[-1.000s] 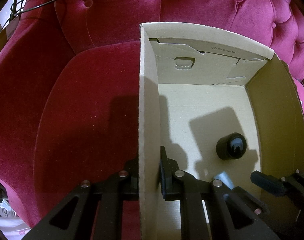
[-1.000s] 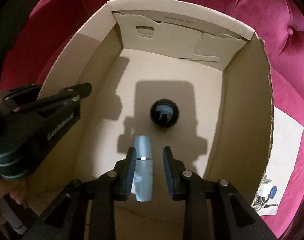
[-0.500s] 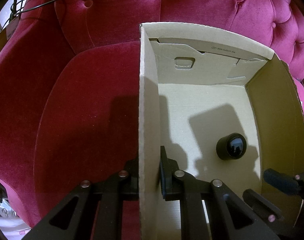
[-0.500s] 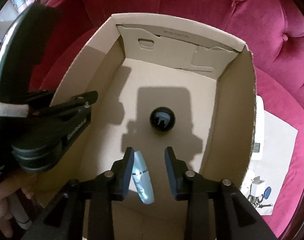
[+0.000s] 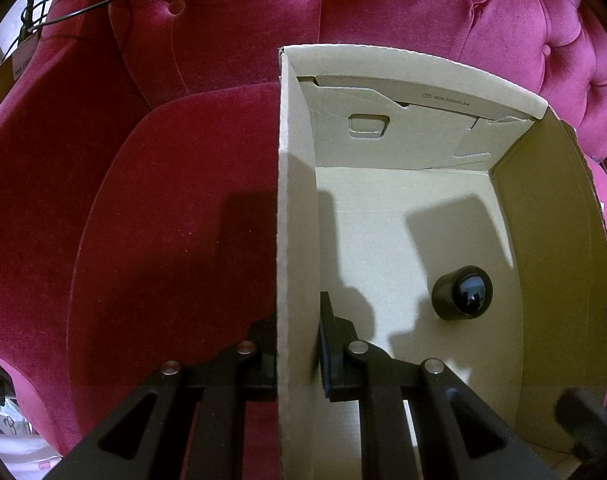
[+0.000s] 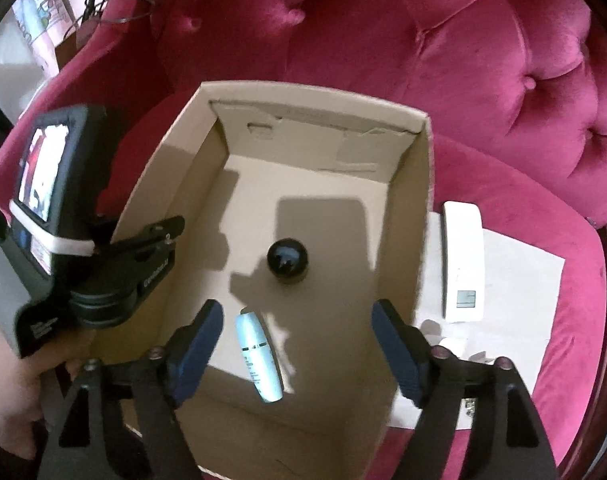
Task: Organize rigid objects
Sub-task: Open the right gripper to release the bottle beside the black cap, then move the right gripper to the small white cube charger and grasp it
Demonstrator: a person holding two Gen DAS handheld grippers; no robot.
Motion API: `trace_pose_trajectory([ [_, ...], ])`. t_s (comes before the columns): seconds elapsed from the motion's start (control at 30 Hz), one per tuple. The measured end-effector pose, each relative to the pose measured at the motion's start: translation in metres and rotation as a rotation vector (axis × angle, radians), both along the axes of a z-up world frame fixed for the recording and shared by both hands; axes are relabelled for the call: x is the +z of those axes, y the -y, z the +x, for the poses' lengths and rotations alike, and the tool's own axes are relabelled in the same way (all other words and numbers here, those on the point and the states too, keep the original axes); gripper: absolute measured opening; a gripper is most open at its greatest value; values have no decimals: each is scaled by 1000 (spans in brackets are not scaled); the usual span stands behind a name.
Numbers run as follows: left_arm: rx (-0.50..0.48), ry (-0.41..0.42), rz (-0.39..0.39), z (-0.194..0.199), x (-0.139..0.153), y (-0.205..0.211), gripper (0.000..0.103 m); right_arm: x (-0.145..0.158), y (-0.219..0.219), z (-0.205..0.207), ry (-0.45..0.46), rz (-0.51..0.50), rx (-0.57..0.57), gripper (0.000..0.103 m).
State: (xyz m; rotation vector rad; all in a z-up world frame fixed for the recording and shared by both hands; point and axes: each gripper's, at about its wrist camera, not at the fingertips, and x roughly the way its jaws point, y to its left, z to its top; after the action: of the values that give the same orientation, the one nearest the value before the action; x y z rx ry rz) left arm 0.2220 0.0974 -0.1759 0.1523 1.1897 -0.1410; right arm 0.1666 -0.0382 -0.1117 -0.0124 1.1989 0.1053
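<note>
Two items down: the pale tube (image 6: pixel 259 356) and black ball (image 6: pixel 287 260) lie in the box (image 6: pixel 407 216) as the right hand-held gripper (image 6: pixel 299 344) opens empty, the left hand-held gripper (image 5: pixel 295 356) pinching the wall, with the white device (image 6: pixel 463 264) outside.

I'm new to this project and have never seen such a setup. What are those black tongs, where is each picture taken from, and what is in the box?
No robot here: a person holds a two-finger gripper in each hand, with a camera on each looking along its fingers. The left camera shows the left gripper clamped on the side wall of the cardboard box, which sits on a pink armchair. The right camera shows the right gripper above the box, jaws opening, gripping nothing. In the box lie a pale blue tube and a black cap. Outside, a white device lies on paper.
</note>
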Motion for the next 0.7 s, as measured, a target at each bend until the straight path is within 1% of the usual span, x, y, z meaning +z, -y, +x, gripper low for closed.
trace_pose_trajectory([
  [0.03, 0, 0, 0, 0, 0, 0, 15, 4, 4, -1, 10, 0, -4, 89],
  [0.17, 1, 0, -1, 0, 0, 0, 14, 17, 20, -4, 32, 11, -27, 96],
  [0.23, 0, 0, -1, 0, 0, 0, 14, 22, 28, -5, 44, 14, -37, 103],
  [0.33, 0, 0, 1, 0, 0, 0, 14, 32, 45, -10, 65, -3, -56, 103],
  [0.47, 0, 0, 0, 0, 0, 0, 14, 35, 68, -16, 69, -18, -78, 103],
  [0.7, 0, 0, 0, 0, 0, 0, 14, 27, 108, -29, 49, -43, -142, 103],
])
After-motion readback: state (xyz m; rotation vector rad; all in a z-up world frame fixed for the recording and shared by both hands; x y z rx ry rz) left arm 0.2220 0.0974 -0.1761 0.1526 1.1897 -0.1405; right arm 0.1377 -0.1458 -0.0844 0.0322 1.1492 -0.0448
